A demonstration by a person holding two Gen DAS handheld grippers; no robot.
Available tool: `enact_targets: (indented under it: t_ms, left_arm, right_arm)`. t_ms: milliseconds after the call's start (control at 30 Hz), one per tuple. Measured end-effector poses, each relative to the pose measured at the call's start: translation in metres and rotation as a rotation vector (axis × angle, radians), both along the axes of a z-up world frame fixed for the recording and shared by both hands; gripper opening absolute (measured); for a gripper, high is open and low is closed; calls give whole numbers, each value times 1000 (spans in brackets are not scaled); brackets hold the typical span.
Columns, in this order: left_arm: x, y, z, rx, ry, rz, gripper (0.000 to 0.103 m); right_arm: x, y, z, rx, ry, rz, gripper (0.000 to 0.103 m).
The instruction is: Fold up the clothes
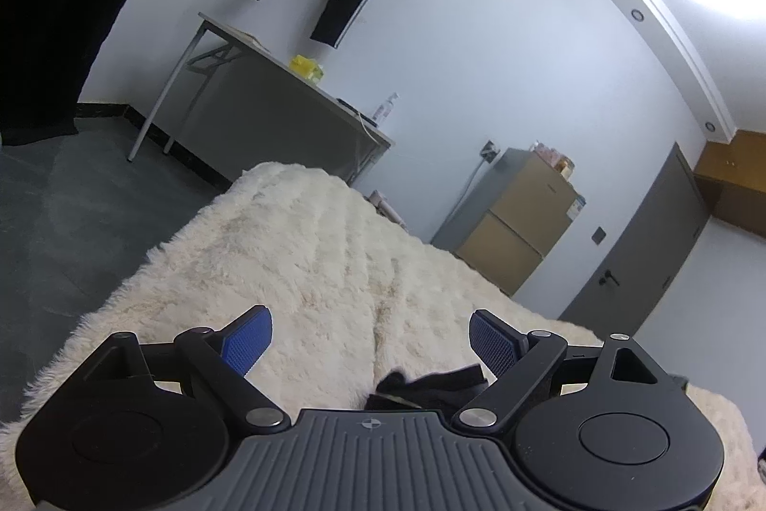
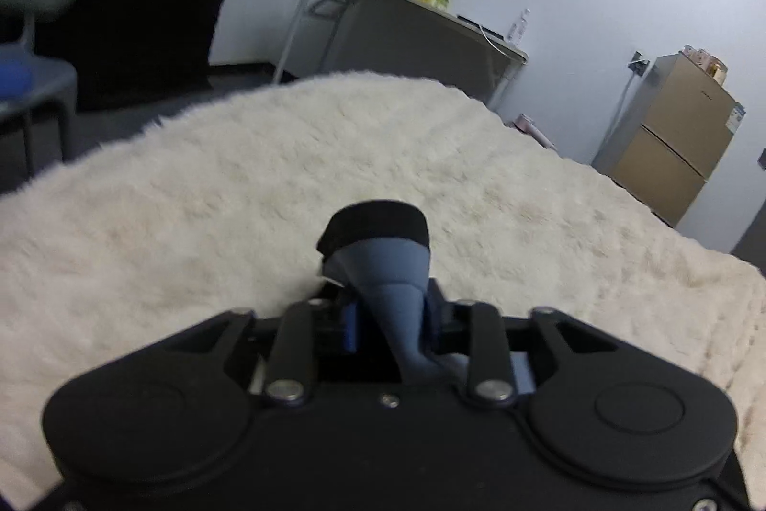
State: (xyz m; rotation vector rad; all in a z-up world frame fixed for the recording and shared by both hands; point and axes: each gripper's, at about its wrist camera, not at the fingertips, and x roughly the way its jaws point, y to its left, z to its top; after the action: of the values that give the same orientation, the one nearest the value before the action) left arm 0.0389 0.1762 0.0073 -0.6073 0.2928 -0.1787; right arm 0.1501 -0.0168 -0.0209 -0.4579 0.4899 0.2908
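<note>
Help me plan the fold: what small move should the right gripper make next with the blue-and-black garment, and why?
Probably lower the right gripper and lay the blue-and-black garment flat on the fluffy white blanket. The cloth is bunched between its fingers and sticks up above the blanket, so it cannot be folded yet. The left gripper is open and holds nothing.

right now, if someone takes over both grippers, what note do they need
Left gripper: open, nothing between its pads, over the cream blanket.
Right gripper: a blue cloth with a black band sits between its fingers; the blur hides whether the pads still press on it.
A small dark cloth lies on the blanket just under the left gripper.
Done: no finished fold is visible.
Left: lay the blue piece on the blanket, fold it, then deal with the dark one.
</note>
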Motion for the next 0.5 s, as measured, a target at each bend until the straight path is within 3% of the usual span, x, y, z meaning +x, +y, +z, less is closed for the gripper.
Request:
enact_targets:
  t_ms: [33,133,200,267,400,500]
  left_arm:
    - [1,-2,0,6,4,-3,87]
    - [1,-4,0,19,12,-6,87]
    - [2,-5,-2,30,25,-10,87]
    - [5,-7,-3,33,30,-20,87]
    - [16,-27,2,83,25,-63,86]
    - [40,-80,13,195,44,-149,86]
  right_arm:
    - [-1,2,-5,0,46,33,56]
    - [-22,-3,-7,40,161,208,57]
    - [-37,-17,2,86,167,280,61]
    - [-46,-59,23,187,130,292,63]
    - [-35,-146,54,249,12,72,63]
    - [-17,-218,60,255,-74,-161,62]
